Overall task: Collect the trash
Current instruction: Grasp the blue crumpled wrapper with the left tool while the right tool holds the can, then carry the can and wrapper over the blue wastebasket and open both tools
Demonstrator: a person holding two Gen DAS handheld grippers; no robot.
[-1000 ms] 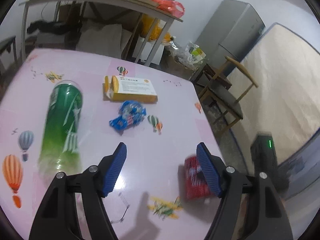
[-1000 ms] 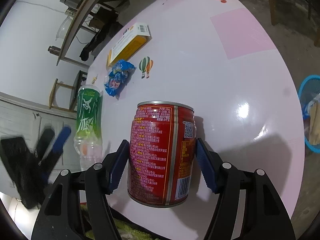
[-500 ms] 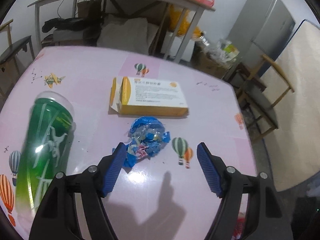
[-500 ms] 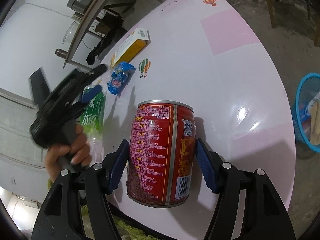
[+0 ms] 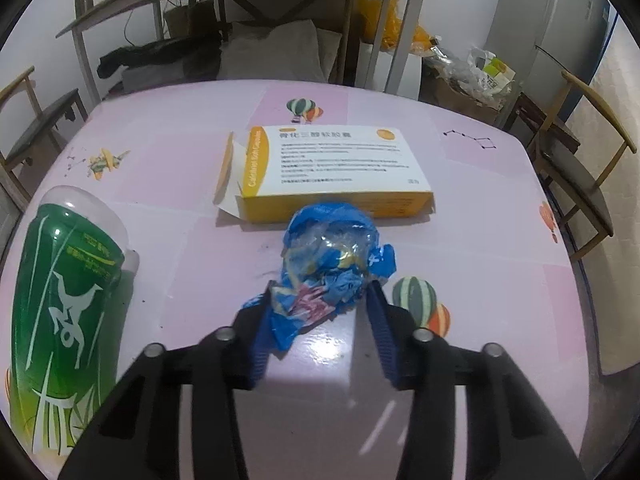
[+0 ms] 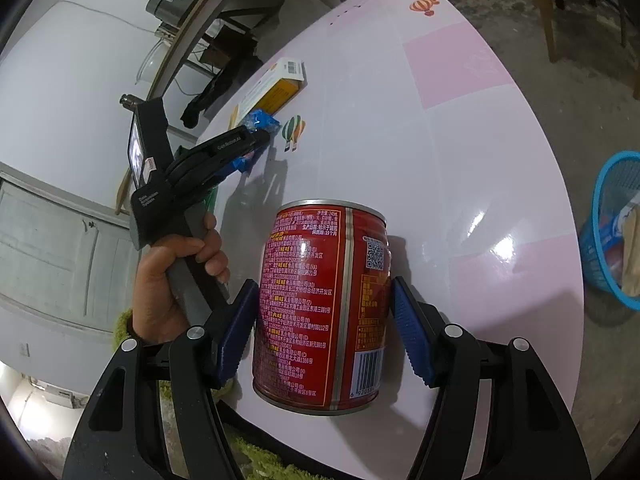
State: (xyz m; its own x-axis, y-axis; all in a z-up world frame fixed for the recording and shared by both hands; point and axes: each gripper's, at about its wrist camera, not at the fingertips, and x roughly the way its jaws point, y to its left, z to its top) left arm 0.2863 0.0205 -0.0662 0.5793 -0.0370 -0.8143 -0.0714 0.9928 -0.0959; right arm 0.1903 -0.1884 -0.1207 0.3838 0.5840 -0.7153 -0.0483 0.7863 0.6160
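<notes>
Your left hand-held gripper (image 5: pixel 320 320) closes its ribbed blue pads on a crumpled blue plastic wrapper (image 5: pixel 332 264), glossy and creased, lying on the smooth pink table (image 5: pixel 480 240) printed with balloons. Just behind the wrapper lies a flat yellow-and-white cardboard box (image 5: pixel 332 172), one end flap open. To the left lies a green-labelled clear plastic bottle (image 5: pixel 60 320) on its side, its lower end cut off by the frame.

Your right hand-held gripper (image 6: pixel 324 328) is clamped on a red cylindrical metal can (image 6: pixel 324 304), upright, with fine printed text and silver rims; whether its base touches the table is unclear. A blue mesh basket (image 6: pixel 612 216) stands on the floor, partly cropped.
</notes>
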